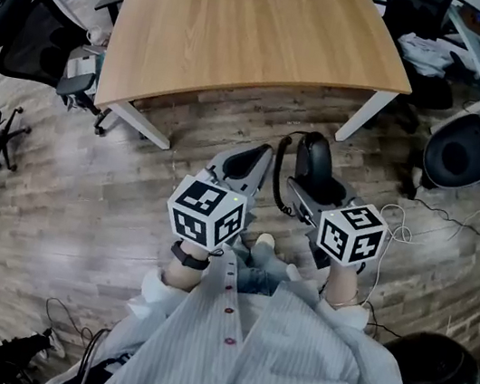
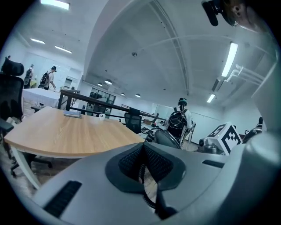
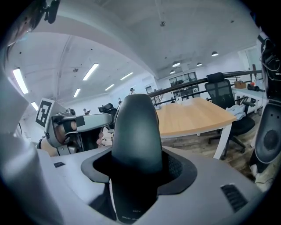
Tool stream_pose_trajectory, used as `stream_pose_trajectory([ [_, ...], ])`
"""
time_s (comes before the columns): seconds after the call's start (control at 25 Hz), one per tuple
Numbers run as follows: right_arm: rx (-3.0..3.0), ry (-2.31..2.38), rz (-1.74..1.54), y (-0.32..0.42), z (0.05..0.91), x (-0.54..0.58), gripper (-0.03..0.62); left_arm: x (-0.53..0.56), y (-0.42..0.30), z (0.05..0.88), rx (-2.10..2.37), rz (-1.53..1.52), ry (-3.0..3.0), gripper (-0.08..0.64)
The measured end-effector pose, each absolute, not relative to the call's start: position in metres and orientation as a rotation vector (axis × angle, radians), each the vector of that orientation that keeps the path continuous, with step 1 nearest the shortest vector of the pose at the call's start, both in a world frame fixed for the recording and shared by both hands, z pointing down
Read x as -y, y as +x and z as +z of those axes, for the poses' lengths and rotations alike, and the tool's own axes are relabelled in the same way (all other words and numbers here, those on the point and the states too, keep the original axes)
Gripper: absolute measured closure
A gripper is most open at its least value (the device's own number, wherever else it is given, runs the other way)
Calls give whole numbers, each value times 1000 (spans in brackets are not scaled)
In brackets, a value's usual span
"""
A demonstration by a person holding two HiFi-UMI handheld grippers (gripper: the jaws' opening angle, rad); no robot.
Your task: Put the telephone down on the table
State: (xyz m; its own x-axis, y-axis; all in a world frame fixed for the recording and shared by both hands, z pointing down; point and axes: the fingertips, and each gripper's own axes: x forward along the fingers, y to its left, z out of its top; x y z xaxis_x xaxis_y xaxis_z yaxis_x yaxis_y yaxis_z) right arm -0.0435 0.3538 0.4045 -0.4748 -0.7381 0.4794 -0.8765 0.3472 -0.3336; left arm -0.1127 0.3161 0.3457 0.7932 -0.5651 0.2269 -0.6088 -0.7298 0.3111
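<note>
Gripping the black curved plastic telephone handset, the right tongs hover over the wooden floor, short of the pale wooden desk; the left tongs have their tips together, a black coiled cord showing in the gap below.

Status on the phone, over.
Right gripper shut on handset, held in air. Left gripper shut on cord. Table ahead, only floor between.
</note>
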Motion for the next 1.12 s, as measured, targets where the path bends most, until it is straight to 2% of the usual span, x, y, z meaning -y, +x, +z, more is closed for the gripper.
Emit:
stream_pose_trajectory([
  [0.72,2413,1417,801,8,397,-346,296,-314,-59,347,931,193,2619,551],
  [1.12,2394,1419,864,16,412,-311,296,-272,-48,362,918,208,2601,551],
])
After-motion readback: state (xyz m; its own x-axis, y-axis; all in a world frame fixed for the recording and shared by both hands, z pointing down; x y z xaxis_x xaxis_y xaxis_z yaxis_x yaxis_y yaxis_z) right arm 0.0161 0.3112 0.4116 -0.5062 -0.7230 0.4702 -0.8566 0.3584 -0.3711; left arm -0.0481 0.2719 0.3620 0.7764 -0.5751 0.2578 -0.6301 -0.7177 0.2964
